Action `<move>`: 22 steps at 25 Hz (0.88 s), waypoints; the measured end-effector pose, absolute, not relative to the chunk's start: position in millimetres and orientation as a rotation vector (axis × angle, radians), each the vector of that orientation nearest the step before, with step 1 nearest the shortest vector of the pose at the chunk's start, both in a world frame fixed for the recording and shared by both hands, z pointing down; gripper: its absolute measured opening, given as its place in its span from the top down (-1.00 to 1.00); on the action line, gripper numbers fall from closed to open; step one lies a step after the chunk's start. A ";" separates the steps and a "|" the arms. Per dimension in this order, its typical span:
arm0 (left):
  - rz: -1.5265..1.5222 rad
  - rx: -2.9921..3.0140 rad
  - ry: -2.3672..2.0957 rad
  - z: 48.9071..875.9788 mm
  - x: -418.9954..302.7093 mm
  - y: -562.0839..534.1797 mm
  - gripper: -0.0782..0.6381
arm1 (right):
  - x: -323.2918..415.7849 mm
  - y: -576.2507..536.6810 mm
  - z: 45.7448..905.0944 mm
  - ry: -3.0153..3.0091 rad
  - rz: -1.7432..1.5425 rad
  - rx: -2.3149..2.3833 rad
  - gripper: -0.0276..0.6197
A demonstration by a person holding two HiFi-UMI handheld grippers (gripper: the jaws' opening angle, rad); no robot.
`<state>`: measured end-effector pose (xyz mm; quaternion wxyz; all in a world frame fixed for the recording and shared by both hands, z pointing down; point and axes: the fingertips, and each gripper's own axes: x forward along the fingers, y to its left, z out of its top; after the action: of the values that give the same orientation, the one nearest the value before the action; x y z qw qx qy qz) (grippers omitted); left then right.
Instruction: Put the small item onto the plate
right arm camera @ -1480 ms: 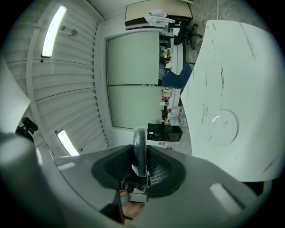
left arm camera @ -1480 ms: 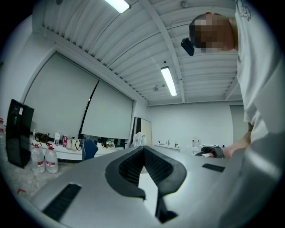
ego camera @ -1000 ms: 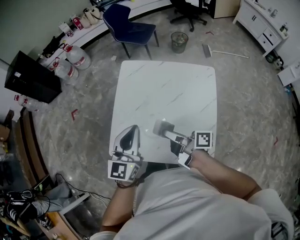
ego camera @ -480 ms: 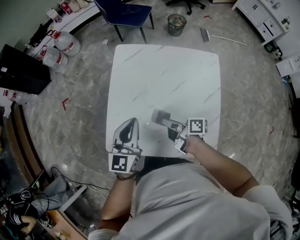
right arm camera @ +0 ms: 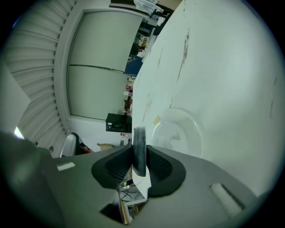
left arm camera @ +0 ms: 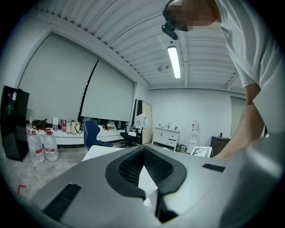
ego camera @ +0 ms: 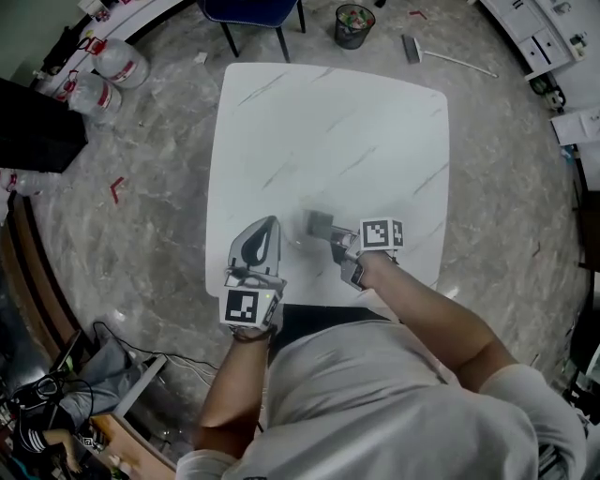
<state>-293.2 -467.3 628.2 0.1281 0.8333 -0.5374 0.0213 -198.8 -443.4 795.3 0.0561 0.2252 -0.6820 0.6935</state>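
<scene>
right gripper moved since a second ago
Yes: the right gripper, gripping the small dark grey block, has shifted left, its marker cube now well inside the white marble table's right edge.

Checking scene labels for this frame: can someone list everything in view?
table: 1, white marble, centre
plate: 1, clear, on table beyond right gripper's jaws
small item: 1, grey, between right gripper's jaws
chair: 1, blue, past table's far edge
bin: 1, dark, floor beside chair
water bottles: 2, clear, floor far left
cabinet: 1, black, left
left gripper: grey, shut, empty
right gripper: grey, shut on small item
</scene>
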 end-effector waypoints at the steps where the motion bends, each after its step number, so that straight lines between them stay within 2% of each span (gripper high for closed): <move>1: 0.066 2.416 -1.561 631.9 -295.1 -467.8 0.77 | -200.6 -443.5 802.4 -2.048 2.093 0.690 0.62; 14: 0.040 2.418 -1.411 650.6 -296.8 -462.2 0.77 | -215.0 -439.6 837.3 -1.935 1.978 0.638 0.62; 22: 0.018 2.426 -1.348 652.4 -302.0 -462.7 0.77 | -210.3 -443.0 846.6 -1.853 1.848 0.663 0.55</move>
<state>-302.0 -462.7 652.4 0.1823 0.8595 -0.4775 0.0062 -210.3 -443.0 846.6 0.2193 0.2396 -0.6696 0.6679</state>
